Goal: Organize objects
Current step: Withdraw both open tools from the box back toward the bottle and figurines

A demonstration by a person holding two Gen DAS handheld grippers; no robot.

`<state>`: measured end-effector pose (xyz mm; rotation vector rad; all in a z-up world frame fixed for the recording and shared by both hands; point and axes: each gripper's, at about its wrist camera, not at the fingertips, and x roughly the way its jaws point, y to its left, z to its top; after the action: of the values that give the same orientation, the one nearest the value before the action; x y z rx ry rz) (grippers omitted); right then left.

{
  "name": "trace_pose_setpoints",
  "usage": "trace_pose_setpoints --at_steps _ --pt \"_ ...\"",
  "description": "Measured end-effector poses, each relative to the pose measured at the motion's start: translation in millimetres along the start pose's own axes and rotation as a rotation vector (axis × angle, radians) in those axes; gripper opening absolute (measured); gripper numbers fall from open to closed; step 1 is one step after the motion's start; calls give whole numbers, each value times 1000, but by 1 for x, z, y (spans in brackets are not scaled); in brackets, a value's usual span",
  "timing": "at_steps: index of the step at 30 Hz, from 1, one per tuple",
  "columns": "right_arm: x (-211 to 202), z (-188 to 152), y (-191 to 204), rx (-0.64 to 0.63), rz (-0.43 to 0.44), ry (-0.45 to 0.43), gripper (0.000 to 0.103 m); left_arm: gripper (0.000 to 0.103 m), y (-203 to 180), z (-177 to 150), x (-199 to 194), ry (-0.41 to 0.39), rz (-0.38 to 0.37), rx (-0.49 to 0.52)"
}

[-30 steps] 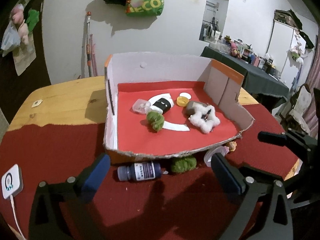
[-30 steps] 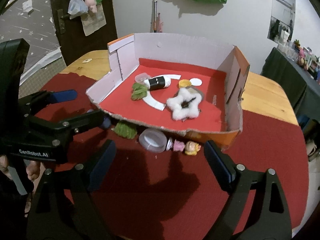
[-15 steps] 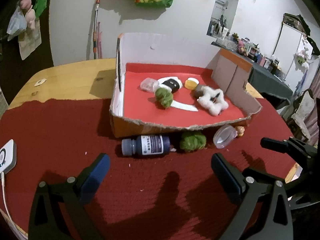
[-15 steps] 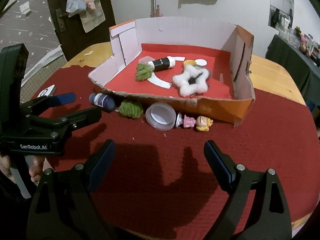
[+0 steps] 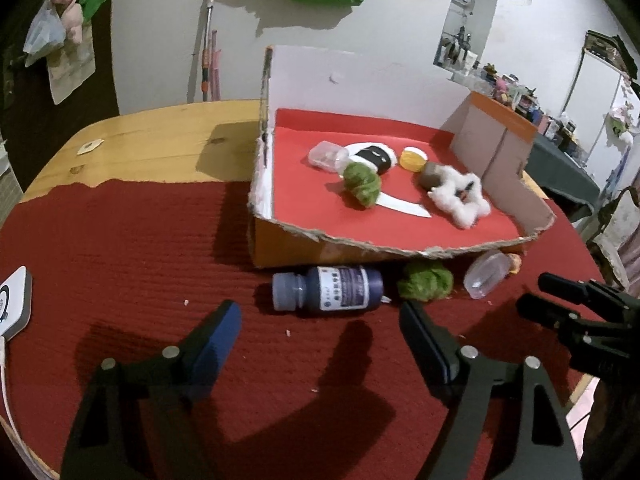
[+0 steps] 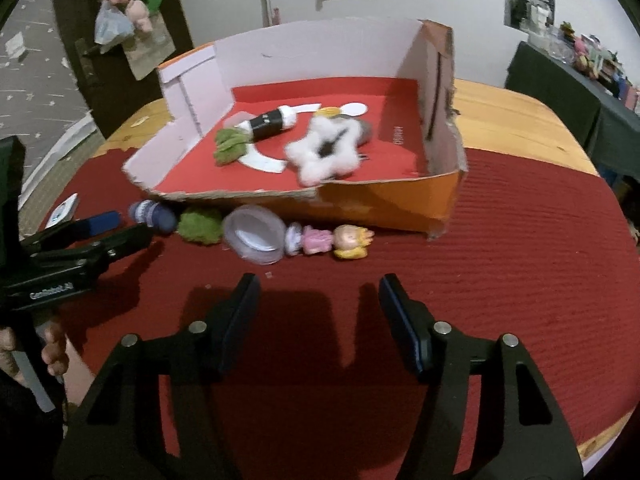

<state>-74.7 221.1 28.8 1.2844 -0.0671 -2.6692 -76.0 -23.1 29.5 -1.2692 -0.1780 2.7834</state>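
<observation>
Ribbed red cloth (image 5: 120, 248) covers the wooden table. Left wrist view: left gripper (image 5: 320, 322) spread, empty; dark plastic bottle (image 5: 328, 289) at 12 o'clock, lying crosswise, cap leftward, against the torn cardboard box (image 5: 288, 244).

Right wrist view: right gripper (image 6: 318, 294) spread, empty; doll figure (image 6: 332, 238) at 12 o'clock, lying crosswise, head rightward, beside round clear lid (image 6: 256, 238). Bare cloth separates them.

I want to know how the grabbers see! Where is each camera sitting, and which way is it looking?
Left wrist: rides on the left gripper, looking forward over the red mat at the dark bottle; its own open fingers show, plus the right gripper at the right edge.
Right wrist: rides on the right gripper, facing the doll and clear lid; its open fingers, the left gripper and a hand show.
Both see the cardboard box and green pompom.
</observation>
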Motion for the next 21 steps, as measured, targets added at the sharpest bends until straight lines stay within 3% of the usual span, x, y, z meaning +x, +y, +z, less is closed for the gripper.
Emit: trace_pose_setpoints --at_steps 10,21 --pt "15 15 -18 34 -32 9 60 82 6 6 9 0 14 -19" --pt "30 19 2 -6 5 32 60 82 1 7 19 18 12 -31"
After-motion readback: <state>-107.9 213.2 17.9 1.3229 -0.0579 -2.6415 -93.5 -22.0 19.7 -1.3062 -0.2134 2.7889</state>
